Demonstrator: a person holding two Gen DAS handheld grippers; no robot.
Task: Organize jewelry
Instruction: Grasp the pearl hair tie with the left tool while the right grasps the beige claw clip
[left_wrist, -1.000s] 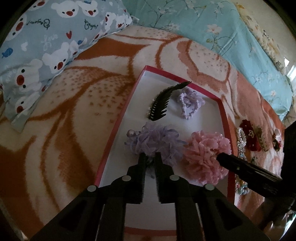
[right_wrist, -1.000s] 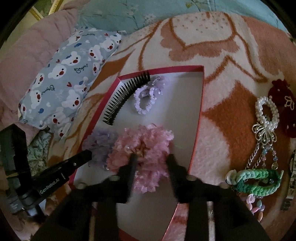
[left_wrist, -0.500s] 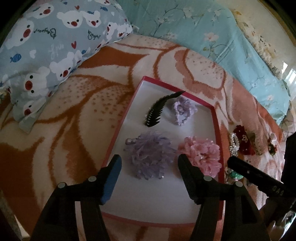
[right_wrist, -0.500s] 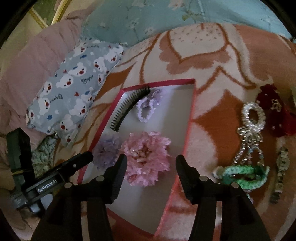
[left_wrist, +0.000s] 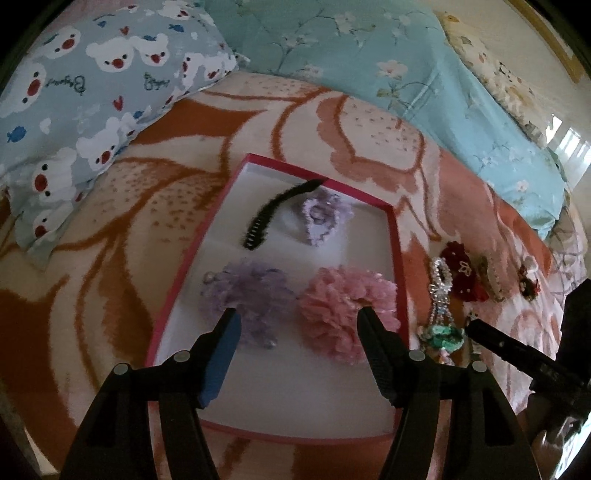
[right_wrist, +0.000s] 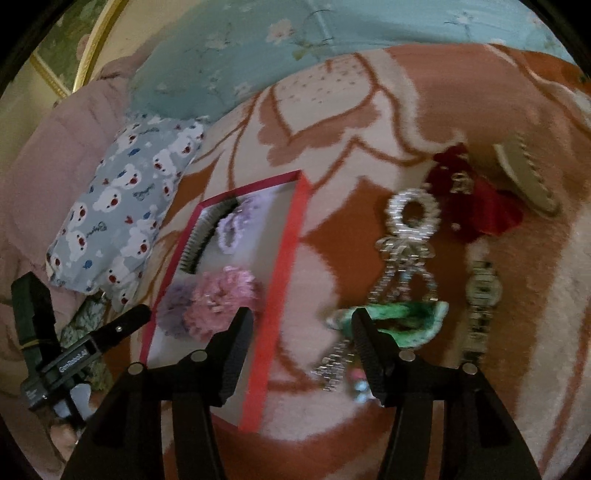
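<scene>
Both tongs (left_wrist: 297, 328) (right_wrist: 301, 328) now wide and empty, purple scrunchie (left_wrist: 247, 295) and pink scrunchie (left_wrist: 341, 304) released.

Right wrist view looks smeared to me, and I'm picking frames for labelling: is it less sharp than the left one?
Yes: right wrist view is motion-blurred, smearing the silver chain and green bracelet; left wrist view is sharp, the pink flower crisp; both are dim and fisheye-bent.
</scene>
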